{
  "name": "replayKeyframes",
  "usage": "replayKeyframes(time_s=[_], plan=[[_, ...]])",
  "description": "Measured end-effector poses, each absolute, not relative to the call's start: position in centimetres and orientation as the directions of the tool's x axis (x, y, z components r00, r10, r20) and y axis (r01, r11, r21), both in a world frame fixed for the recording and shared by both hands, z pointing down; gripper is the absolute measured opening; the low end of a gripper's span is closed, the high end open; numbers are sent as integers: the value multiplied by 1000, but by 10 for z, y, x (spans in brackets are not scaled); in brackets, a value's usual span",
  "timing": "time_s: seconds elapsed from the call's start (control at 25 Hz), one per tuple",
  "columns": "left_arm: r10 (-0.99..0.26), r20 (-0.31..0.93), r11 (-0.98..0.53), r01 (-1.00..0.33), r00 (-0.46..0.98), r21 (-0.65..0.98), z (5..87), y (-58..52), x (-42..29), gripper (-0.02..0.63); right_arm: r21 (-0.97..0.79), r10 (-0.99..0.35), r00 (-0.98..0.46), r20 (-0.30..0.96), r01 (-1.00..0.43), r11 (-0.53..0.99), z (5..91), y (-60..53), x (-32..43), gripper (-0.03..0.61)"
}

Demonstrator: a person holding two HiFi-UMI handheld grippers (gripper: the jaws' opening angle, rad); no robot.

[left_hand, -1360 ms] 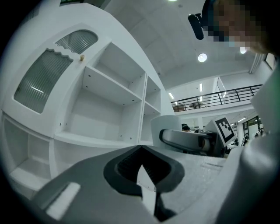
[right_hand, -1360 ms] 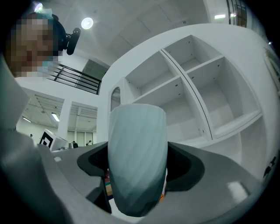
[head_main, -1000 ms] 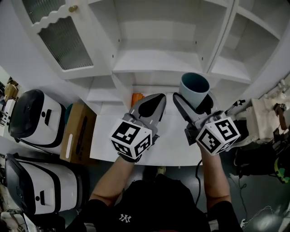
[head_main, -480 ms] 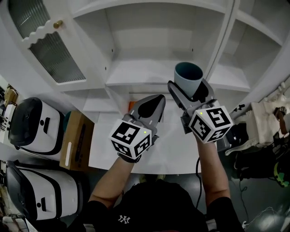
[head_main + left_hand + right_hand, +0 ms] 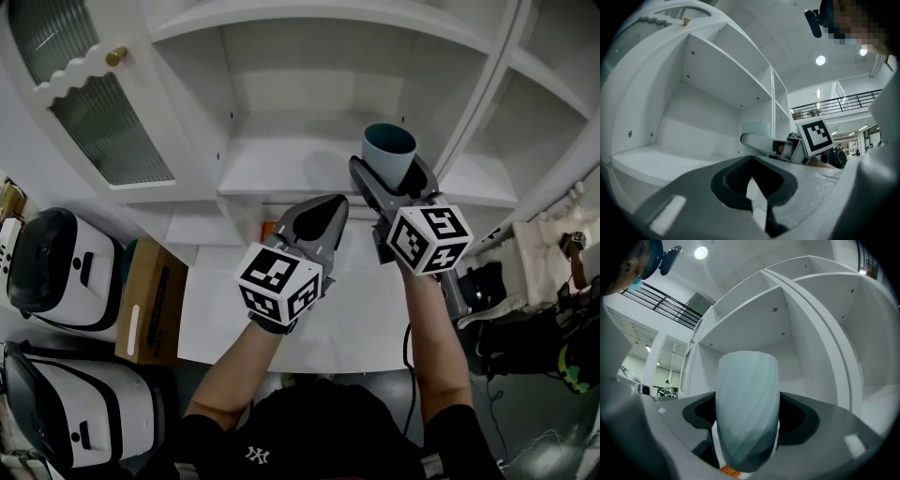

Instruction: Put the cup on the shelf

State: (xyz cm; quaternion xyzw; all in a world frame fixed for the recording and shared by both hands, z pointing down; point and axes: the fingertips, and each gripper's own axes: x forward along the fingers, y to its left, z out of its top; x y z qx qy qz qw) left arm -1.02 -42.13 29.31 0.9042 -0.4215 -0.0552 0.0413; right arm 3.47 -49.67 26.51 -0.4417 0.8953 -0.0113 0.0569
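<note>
The cup point(image 5: 388, 145), clamped in the right gripper point(image 5: 394, 178), has been carried toward twelve o'clock, nearly over the shelf point(image 5: 281, 169); the left gripper point(image 5: 330, 206) is closed, empty.

Head view steeply down; both gripper views level, close, toward the same shelf point(image 5: 300, 164)

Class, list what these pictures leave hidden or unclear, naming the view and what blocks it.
- Base of the cup: in the right gripper view it is cut off behind the jaws of the right gripper; in the head view that gripper covers it.
- Orange object: in the head view it is mostly behind the left gripper and too small to identify.
- Cup's lower part: in the left gripper view the right gripper's jaw hides it.
</note>
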Motion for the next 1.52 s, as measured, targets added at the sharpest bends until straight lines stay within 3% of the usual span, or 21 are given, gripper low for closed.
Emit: replayKeyframes(time_s=[0.6,1.52], plan=[[-770,-76,-638,-758,634,138,296,-450,-30,0,21,-836,-547,45,-836,548,281,-552,14,381],[-741,-79,-671,-730,667,132,296,-447,-21,0,15,-877,-469,104,-881,473,287,-548,37,379]])
